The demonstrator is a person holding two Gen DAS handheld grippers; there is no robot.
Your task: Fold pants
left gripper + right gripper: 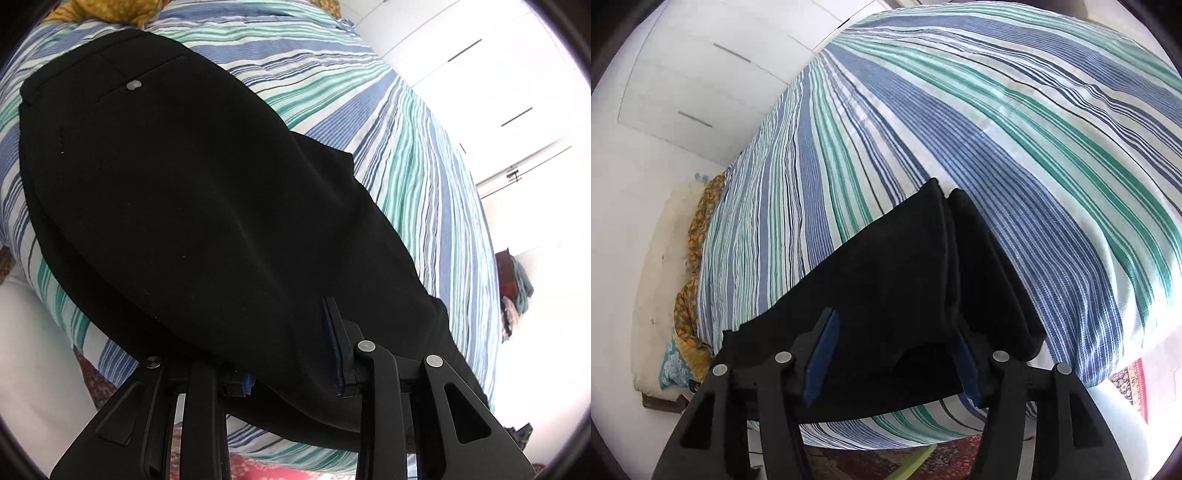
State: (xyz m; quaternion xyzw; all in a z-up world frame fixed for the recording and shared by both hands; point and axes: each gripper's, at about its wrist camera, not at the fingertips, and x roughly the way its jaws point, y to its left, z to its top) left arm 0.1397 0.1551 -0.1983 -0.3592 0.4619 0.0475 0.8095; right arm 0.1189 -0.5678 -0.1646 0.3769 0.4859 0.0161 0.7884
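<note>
Black pants (192, 192) lie flat on a striped bed cover (388, 140), folded lengthwise, waistband and a grey back-pocket button (133, 85) at the far left. My left gripper (291, 354) is open over the near edge of the pants at the thigh; its right finger (338, 350) rests on the fabric and the left one is mostly hidden under it. In the right wrist view the leg ends (923, 266) lie on the cover. My right gripper (894, 358) is open, its blue-padded fingers (822, 354) straddling the hem fabric.
The blue, green and white striped cover (960, 129) spreads far beyond the pants. A yellow patterned cloth (110, 11) lies at the bed head. White wardrobe doors (694, 74) stand beside the bed. A red patterned rug (1134, 380) lies on the floor below the bed edge.
</note>
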